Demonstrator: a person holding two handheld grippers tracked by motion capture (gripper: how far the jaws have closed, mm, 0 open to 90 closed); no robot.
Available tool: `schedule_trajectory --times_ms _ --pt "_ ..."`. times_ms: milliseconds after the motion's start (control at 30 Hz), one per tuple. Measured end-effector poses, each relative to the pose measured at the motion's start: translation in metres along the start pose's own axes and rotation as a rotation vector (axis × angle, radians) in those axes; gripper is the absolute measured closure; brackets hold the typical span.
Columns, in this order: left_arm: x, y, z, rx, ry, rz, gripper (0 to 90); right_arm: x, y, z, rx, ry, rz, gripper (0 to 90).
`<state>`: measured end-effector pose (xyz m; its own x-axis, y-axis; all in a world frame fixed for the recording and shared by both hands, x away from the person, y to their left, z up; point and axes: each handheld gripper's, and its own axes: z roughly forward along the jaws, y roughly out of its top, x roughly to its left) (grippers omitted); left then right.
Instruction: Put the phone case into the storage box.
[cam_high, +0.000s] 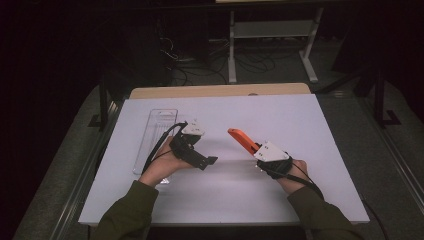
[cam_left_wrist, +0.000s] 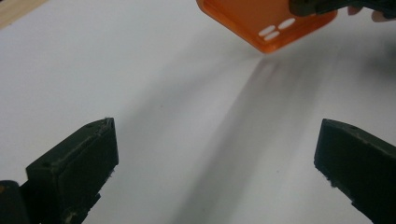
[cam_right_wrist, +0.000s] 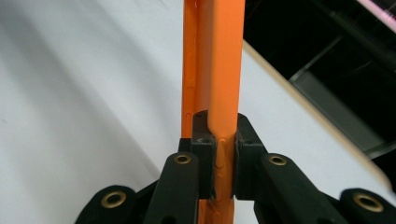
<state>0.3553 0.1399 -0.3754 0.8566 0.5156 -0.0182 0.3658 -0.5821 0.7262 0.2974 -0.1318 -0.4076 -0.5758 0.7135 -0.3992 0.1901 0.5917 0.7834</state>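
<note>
An orange phone case (cam_high: 241, 138) is held edge-on above the middle of the white table, slanting up and to the left. My right gripper (cam_high: 255, 148) is shut on its lower end. In the right gripper view the case (cam_right_wrist: 217, 56) stands upright between the pads of the right gripper (cam_right_wrist: 219, 149). My left gripper (cam_high: 207, 162) hovers to the left of the case with its jaws open and nothing between them. In the left gripper view the left gripper (cam_left_wrist: 217, 158) points at bare table, and a corner of the case (cam_left_wrist: 261, 21) with small slots hangs ahead of it.
A clear plastic package (cam_high: 156, 135) lies flat at the left of the white table top (cam_high: 280, 200), partly under my left forearm. A wooden edge (cam_high: 220, 90) runs along the far side. Beyond it are dark floor, cables and a metal stand (cam_high: 270, 30).
</note>
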Motion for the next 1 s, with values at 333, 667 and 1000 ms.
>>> schedule_trajectory --times_ms 333,667,1000 --pt "0.002 0.002 0.000 -0.041 0.014 -0.047 0.0 -0.004 0.003 -0.001 0.019 0.060 0.139 80.8" --pt "-0.003 0.006 0.003 -0.103 -0.002 -0.095 0.0 -0.004 0.008 0.002 0.032 0.109 0.266 80.8" --pt "-0.007 0.012 0.007 -0.162 -0.030 -0.160 0.0 0.006 0.017 0.004 0.016 0.144 0.348 80.8"
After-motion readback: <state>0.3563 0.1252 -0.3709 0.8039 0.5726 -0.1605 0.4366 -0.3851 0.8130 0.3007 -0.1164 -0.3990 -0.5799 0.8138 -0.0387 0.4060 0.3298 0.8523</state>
